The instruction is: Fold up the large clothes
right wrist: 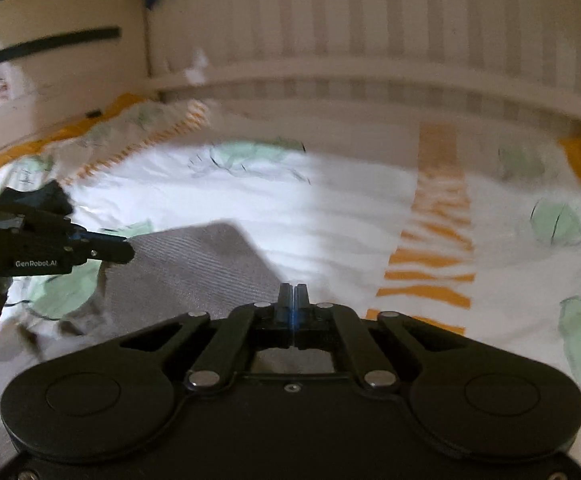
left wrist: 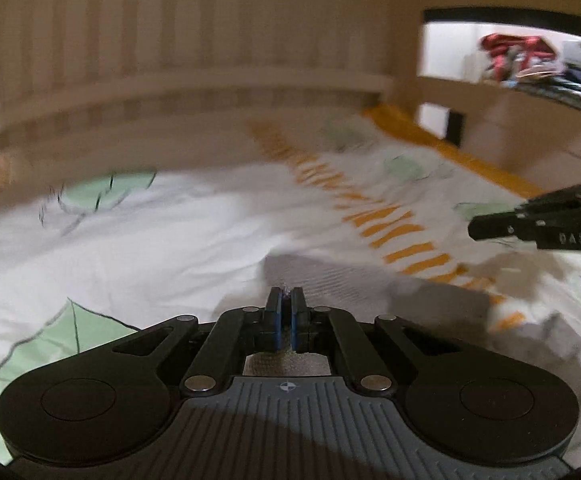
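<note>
Tongs [left wrist: 285, 294] [right wrist: 293, 290] two, pinching one grey garment [right wrist: 194, 264]

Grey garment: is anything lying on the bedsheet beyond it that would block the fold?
Nothing visible does. Both grippers, left and right, are shut at the grey garment's edge; the bedsheet beyond looks bare, though blurred.

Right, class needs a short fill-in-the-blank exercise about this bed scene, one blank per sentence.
1. The ribbed grey garment lies on a white bedsheet printed with pale ___ leaves.
2. The left hand-held gripper has its jaws ___.
3. A band of ___ stripes crosses the bedsheet.

Missing words: green; shut; orange
</note>
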A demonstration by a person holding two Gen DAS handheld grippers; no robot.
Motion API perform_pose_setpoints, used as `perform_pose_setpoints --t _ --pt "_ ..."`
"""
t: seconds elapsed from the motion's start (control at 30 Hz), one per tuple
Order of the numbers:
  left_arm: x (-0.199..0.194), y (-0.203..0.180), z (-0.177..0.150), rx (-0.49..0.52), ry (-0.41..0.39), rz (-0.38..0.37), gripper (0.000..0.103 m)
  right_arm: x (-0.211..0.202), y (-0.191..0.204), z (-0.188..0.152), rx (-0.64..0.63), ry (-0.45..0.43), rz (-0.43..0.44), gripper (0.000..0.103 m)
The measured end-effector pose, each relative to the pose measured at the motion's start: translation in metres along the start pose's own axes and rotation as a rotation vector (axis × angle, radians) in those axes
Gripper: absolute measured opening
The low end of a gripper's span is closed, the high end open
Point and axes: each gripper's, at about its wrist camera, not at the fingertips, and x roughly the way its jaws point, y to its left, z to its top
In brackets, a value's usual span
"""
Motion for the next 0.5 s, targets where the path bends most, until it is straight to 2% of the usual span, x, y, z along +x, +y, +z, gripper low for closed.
perform_pose_setpoints --t 0.07,0.13,0.27,0.37,0.43,0.5 --pt "-0.012 -0.009 -0.005 0.017 0.012 -0.018 0.004 -0.026 0.005 -0.006 -0.01 -0.025 0.02 0.004" --pt "-0.017 -0.014 -0.011 0.024 0.046 -0.024 0.004 -0.042 0.008 -0.014 0.006 0.0 0.035 0.005" --pt "-0.018 -0.014 -0.013 -0.006 0.066 -0.019 0.004 -0.045 0.017 -0.02 -0.006 0.058 0.02 0.013" --pt "-0.02 -0.014 -0.012 -0.004 0.058 -0.024 0.004 -0.033 0.019 -0.01 -0.016 0.091 0.024 0.017" --pt "-0.017 -0.014 -0.012 -0.001 0.052 -0.032 0.004 -0.02 0.021 -0.001 -0.034 0.099 0.021 0.054" --pt "-0.015 -0.011 -0.014 -0.011 0.05 -0.039 0.004 -0.004 0.021 0.007 -0.039 0.107 0.037 0.061"
